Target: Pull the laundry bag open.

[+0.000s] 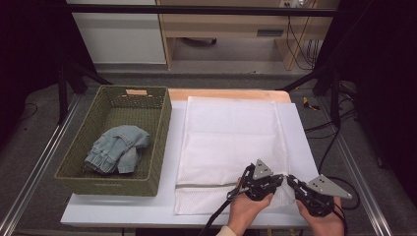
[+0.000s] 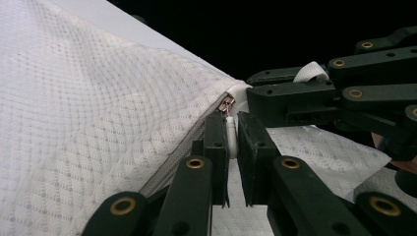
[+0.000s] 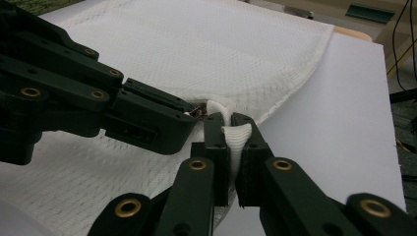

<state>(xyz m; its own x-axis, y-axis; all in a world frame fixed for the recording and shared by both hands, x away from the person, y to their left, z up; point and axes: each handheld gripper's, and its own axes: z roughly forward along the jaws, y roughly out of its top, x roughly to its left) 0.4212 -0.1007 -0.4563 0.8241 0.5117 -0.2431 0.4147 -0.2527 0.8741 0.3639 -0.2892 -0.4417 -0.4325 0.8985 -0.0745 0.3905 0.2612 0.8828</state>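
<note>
The step in hand looks like opening the zip of the flat white mesh laundry bag, which lies on the white table at three o'clock of the woven green basket holding folded pale denim. The left gripper is nipped narrow on the small white zip pull, and the right gripper is pinched on the bag's bunched corner beside it. Next, I judge, the left must draw the pull toward nine o'clock along the near edge while the right anchors the cloth.

The zip pull sits mostly hidden between the left gripper jaws; the jeans lie too crumpled to read
</note>
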